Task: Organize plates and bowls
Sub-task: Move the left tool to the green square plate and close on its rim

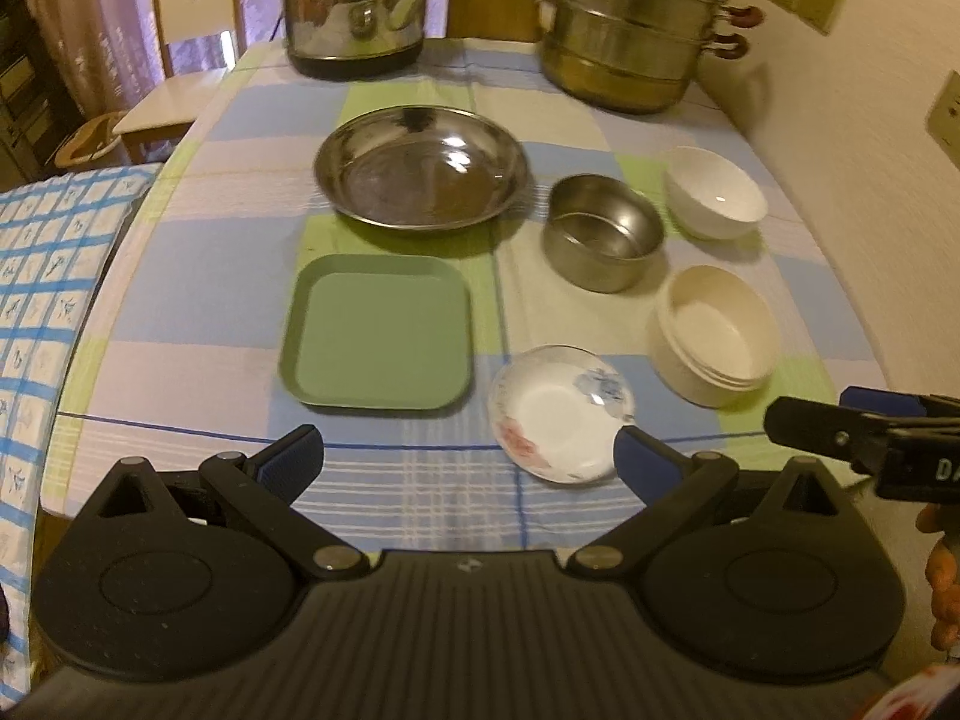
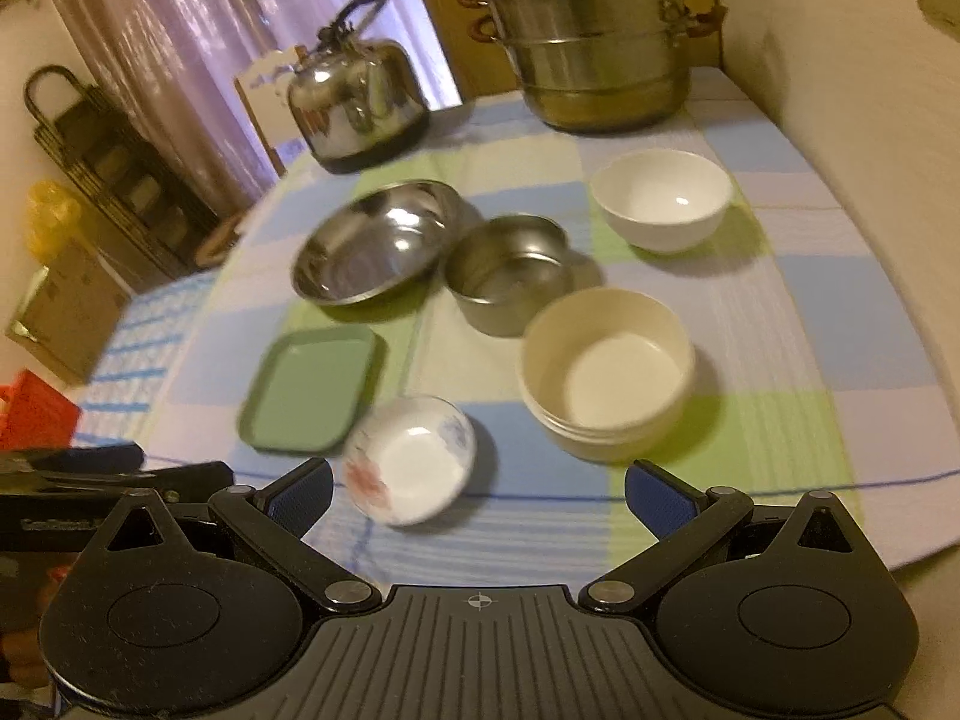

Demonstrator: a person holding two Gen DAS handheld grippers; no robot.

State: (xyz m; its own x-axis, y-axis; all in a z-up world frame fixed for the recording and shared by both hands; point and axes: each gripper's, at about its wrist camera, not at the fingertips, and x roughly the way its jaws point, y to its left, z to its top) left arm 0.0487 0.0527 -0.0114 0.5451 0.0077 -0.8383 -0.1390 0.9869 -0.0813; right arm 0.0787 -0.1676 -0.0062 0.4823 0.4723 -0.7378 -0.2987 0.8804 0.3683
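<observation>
On the checked tablecloth lie a green square plate (image 1: 377, 331) (image 2: 312, 387), a wide steel plate (image 1: 422, 167) (image 2: 377, 242), a steel bowl (image 1: 603, 231) (image 2: 511, 272), a white bowl (image 1: 715, 192) (image 2: 662, 200), a stack of cream bowls (image 1: 715, 335) (image 2: 607, 372) and a small flowered dish (image 1: 563, 413) (image 2: 411, 459). My left gripper (image 1: 469, 455) is open and empty, just short of the green plate and the dish. My right gripper (image 2: 479, 489) is open and empty, near the dish and the cream stack; it also shows in the left wrist view (image 1: 864, 429).
A steel kettle (image 1: 355, 6) (image 2: 359, 102) and a tiered steel steamer pot (image 1: 630, 24) (image 2: 591, 36) stand at the table's far end. A wall (image 1: 870, 138) runs along the right side. A chair (image 1: 186, 42) stands at the far left. A blue checked cloth (image 1: 48, 276) lies at left.
</observation>
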